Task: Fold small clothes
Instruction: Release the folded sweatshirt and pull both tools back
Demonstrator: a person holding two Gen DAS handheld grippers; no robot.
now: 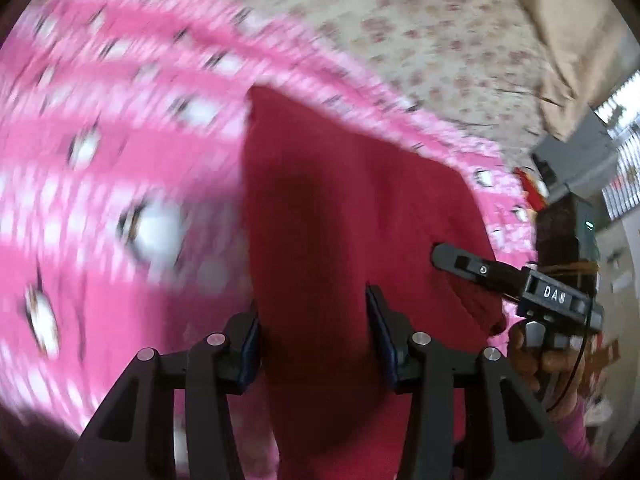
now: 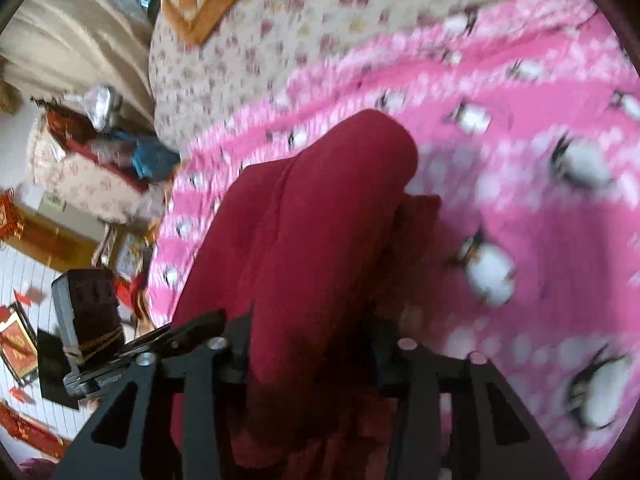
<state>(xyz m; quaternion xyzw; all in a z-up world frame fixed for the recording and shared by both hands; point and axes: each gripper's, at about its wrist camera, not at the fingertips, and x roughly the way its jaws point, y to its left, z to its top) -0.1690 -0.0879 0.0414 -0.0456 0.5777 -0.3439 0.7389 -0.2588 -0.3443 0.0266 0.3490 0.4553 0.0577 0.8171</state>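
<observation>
Across the left wrist view, the left gripper (image 1: 312,320) has its jaws clamped on a fold of the dark red garment (image 1: 340,184), which lies on a pink penguin-print blanket (image 1: 100,128); the right gripper (image 1: 444,258) beside it reads "DAS". From the right wrist view, red cloth (image 2: 320,208) fills the right gripper's jaws, gripped; the left gripper's (image 2: 208,320) small lettering is unreadable.
</observation>
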